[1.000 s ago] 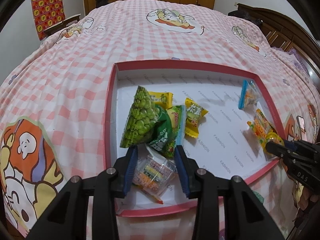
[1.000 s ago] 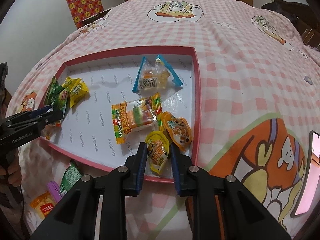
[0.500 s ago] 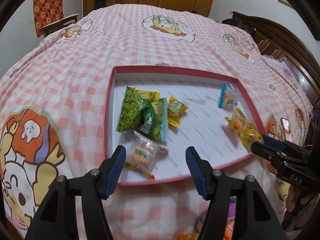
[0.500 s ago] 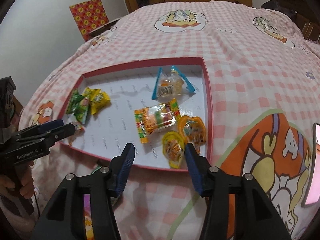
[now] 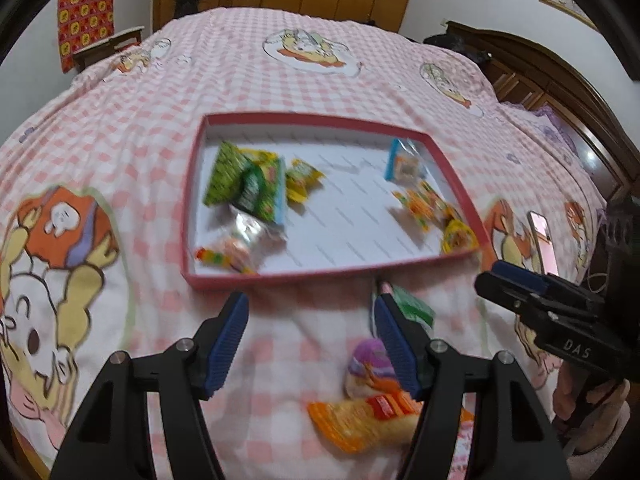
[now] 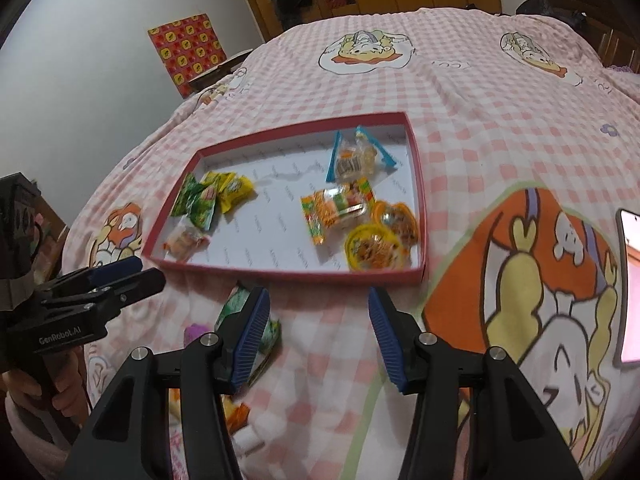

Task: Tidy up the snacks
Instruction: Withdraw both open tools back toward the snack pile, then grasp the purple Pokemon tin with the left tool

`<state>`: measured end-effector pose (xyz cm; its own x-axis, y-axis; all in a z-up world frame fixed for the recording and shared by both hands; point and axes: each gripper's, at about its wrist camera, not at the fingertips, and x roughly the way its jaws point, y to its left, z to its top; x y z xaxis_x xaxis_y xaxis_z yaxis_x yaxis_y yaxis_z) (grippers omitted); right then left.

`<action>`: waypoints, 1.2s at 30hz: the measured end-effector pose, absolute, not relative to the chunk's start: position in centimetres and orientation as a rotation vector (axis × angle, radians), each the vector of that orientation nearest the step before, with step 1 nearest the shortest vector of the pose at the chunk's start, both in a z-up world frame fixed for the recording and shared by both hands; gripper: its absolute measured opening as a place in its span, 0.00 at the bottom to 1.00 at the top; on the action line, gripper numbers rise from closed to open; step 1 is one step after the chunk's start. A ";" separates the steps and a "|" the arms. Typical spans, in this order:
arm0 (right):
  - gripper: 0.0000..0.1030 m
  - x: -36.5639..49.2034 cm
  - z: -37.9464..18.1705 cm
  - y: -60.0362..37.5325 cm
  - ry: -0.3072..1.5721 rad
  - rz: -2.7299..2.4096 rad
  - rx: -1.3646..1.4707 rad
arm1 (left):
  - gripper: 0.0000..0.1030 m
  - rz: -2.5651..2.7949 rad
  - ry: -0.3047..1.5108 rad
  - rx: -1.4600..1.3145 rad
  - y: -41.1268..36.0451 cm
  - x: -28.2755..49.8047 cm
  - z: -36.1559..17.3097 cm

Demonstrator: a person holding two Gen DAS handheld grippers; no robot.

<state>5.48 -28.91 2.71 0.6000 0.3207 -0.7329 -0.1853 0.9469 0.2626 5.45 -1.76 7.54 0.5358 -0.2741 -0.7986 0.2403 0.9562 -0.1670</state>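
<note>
- Looks like time to fetch the next loose snack from the bed cover (image 5: 280,80), just in front of the red tray (image 5: 320,122).
- Find the left gripper (image 5: 310,304) wide open, with nothing between its blue pads.
- Same for the right gripper (image 6: 316,296): open and holding nothing.
- Go for the green pack (image 5: 414,308) first, lying on the bed cover just beside the left gripper's right finger.
- Bring one pad down on each side of the pack, then squeeze softly. Crinkly and thin, so likely to slip or crush.
- Keep both grippers a little apart over the small pile, so as not to bump.
- Lift high over the red rim, to avoid knocking the tray.
- Put like with like: probably best on the left side of the tray, by the other green ones.
- Now count inside the tray, left side: two green bags (image 6: 196,200), two yellow packs (image 6: 236,190) and one clear pack (image 6: 184,240). Five there, though a bit blurry.
- Then the right side: one blue-edged pack (image 6: 356,158), one orange-and-green pack (image 6: 338,208) and two round cups (image 6: 376,248). Four there.
- Outside the tray, near its front edge: one green pack, one purple snack (image 5: 368,360) and one orange pack (image 5: 360,420). Maybe more hidden under the grippers; hard to tell.
- Also one phone (image 6: 632,280) on the bed cover, well apart from the snacks. Leave alone.
</note>
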 end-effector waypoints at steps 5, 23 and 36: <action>0.51 4.1 1.9 -28.3 0.902 0.291 0.131 | 0.67 -0.328 0.994 -0.029 -2.7 4.6 6.5; 0.51 2.6 -0.3 -29.2 0.949 0.275 0.142 | 0.67 -0.397 1.089 0.046 -6.2 3.0 3.7; 0.51 2.3 -1.1 -29.9 0.951 0.289 0.178 | 0.65 -0.378 1.087 0.072 -7.7 3.1 2.6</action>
<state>2.31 -29.91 -1.10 0.5464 0.3201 -0.7739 -0.1651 0.9471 0.2752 3.13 -7.69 2.59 0.4076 -0.2648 -0.8739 0.3348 0.9337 -0.1267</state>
